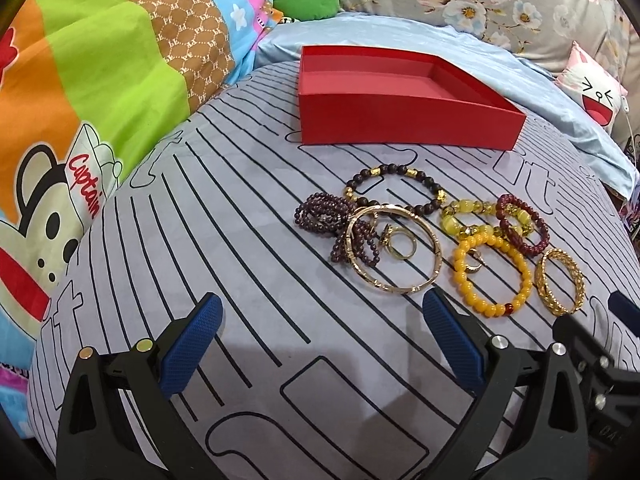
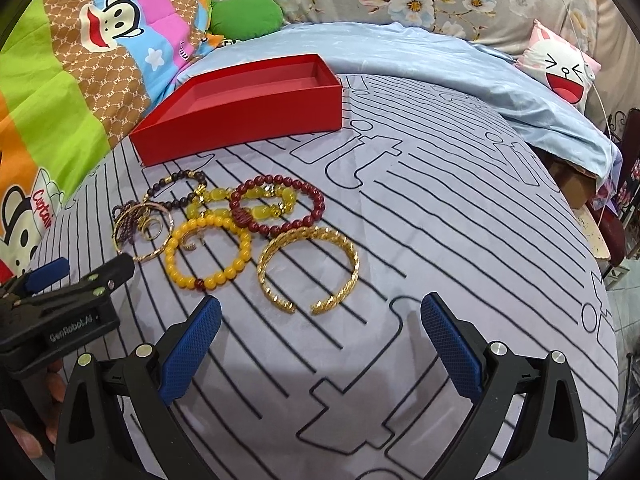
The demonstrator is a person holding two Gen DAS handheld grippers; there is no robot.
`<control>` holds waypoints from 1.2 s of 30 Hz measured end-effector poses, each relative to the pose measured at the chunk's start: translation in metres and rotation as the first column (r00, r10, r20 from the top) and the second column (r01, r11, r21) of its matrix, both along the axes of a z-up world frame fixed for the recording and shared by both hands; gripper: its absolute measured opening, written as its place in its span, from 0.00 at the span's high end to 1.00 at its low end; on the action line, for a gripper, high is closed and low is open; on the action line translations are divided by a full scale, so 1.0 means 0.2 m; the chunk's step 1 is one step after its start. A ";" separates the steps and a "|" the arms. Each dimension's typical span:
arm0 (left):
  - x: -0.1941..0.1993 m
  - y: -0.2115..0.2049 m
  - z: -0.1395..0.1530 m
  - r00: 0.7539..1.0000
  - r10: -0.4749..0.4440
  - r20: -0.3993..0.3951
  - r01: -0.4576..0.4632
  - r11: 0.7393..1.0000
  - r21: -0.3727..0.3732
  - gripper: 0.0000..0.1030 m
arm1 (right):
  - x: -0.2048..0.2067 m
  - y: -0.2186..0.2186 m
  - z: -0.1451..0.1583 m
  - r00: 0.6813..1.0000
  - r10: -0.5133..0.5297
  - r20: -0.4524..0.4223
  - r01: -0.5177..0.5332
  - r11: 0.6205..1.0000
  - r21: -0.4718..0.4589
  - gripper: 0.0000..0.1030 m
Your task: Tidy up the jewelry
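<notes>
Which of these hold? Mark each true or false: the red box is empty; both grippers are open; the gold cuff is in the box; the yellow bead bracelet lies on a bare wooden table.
1. The red box is empty. True.
2. The left gripper and right gripper are open. True.
3. The gold cuff is in the box. False: it lies on the striped bedsheet, outside it.
4. The yellow bead bracelet lies on a bare wooden table. False: it lies on the bedsheet.

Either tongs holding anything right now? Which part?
Nothing held. Left tongs and right tongs are both open, short of the jewelry; red box is empty.
</notes>
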State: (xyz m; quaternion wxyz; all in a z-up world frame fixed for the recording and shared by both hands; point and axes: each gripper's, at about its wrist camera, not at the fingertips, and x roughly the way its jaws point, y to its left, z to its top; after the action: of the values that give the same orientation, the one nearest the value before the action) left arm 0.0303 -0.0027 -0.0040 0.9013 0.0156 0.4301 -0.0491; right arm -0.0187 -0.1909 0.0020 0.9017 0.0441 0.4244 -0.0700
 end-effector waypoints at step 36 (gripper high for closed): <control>0.05 0.01 0.03 1.000 0.006 -0.004 -0.007 0.998 -0.057 0.08 | 0.07 -0.03 -0.03 1.000 0.002 -0.016 -0.002 1.000 0.031 0.44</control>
State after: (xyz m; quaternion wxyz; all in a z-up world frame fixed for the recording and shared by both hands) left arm 0.0397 0.0000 0.0023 0.9008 -0.0118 0.4302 -0.0585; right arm -0.0039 -0.1971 -0.0039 0.8975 0.0570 0.4329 -0.0630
